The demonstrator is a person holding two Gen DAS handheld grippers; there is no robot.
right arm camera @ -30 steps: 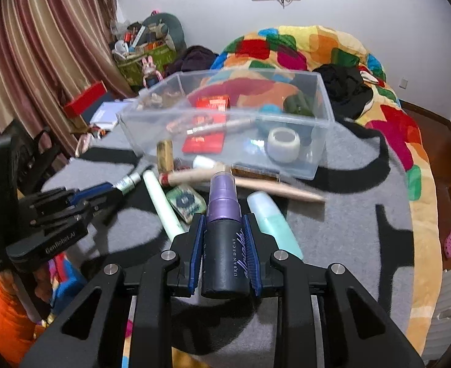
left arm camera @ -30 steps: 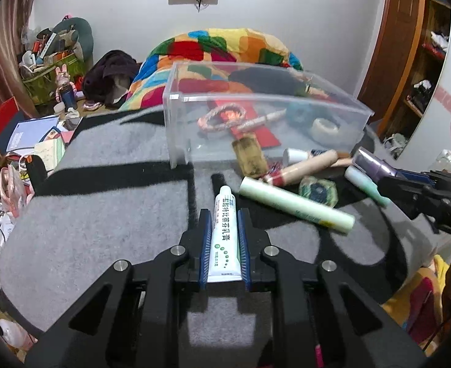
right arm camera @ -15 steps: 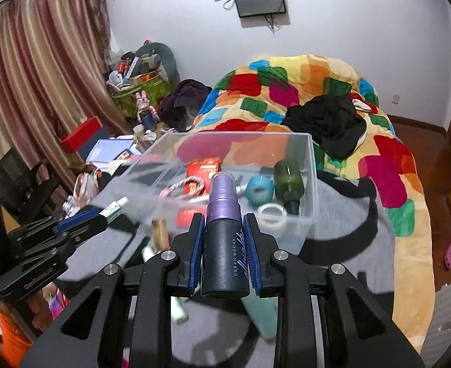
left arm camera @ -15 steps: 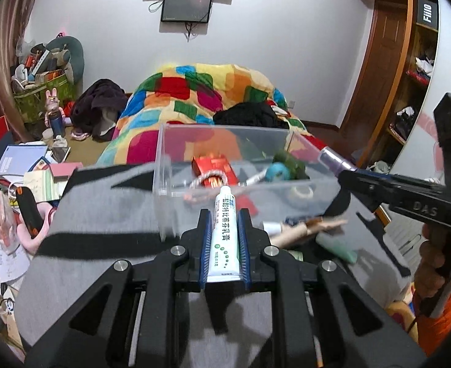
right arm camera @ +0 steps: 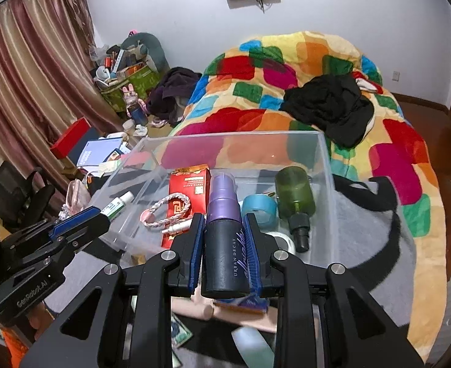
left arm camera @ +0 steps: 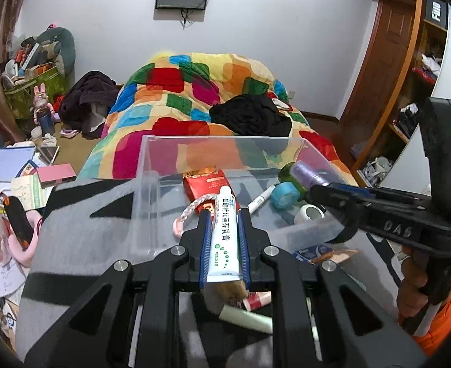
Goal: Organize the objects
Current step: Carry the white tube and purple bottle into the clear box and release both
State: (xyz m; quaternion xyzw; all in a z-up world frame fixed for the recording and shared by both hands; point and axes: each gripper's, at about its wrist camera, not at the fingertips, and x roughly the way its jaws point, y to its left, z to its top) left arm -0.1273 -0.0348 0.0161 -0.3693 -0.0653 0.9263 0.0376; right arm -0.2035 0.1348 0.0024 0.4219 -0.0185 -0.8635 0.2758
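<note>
Left tool (left arm camera: pixel 224 239) clamps white ointment tube (left arm camera: pixel 224 230), nozzle forward over clear bin (left arm camera: pixel 225 141) near wall. Right tool (right arm camera: pixel 225 245) clamps purple-capped spray bottle (right arm camera: pixel 225 245) above bin interior. Items under both tools on tabletop (left arm camera: pixel 72 245) partly hidden.

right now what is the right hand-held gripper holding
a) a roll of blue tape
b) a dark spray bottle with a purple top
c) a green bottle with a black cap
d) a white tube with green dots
b: the right hand-held gripper is shut on the dark spray bottle with a purple top, held over the clear bin.
</note>
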